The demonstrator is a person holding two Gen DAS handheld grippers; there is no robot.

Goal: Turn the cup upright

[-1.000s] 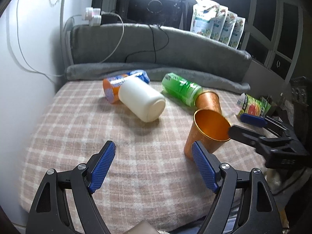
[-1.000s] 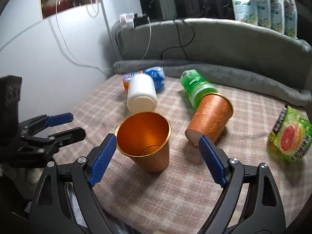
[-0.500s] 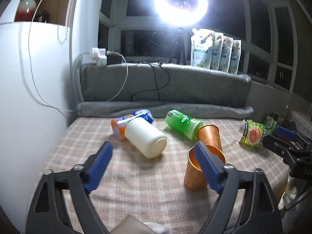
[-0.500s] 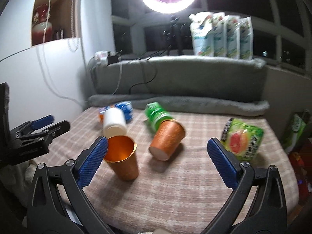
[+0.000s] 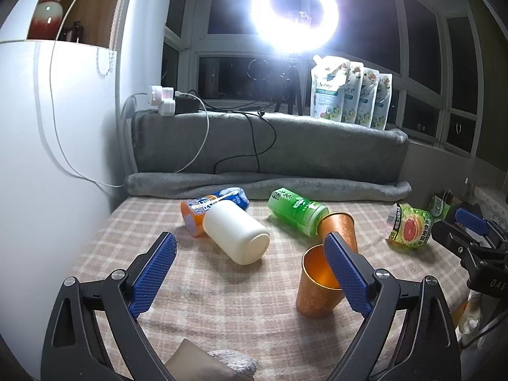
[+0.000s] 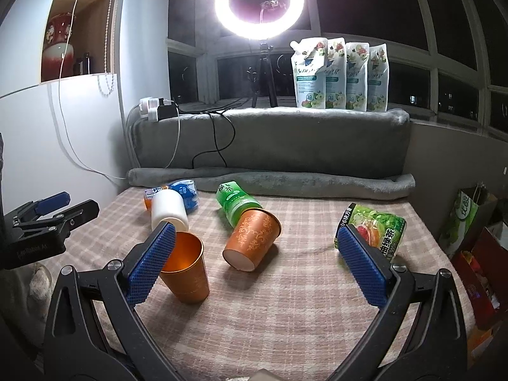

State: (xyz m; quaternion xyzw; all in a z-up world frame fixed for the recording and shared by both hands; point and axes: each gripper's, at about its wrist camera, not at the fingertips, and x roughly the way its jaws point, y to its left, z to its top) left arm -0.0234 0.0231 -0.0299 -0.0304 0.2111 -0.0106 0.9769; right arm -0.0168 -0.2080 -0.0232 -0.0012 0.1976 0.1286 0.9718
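An orange metal cup [image 5: 314,289] stands upright on the checked cloth [image 5: 222,304]; it also shows in the right wrist view [image 6: 187,270]. A second patterned orange cup [image 6: 252,238] lies on its side, its mouth against a green bottle [image 6: 236,201]; in the left wrist view this cup [image 5: 338,228] lies behind the upright one. My left gripper [image 5: 250,273] is open and empty, held back above the cloth. My right gripper [image 6: 254,266] is open and empty, wide apart, behind both cups.
A white bottle [image 5: 236,235], an orange-and-blue bottle [image 5: 211,208] and a grapefruit drink carton [image 6: 371,231] lie on the cloth. A grey blanket roll [image 6: 270,181] lines the back. A white wall [image 5: 47,190] stands at left. Bags [image 6: 466,219] sit beyond the right edge.
Both grippers have pulled back and up from the cups. The upright cup stands free where the right gripper's fingers were on either side of it; the lying cup has not moved.
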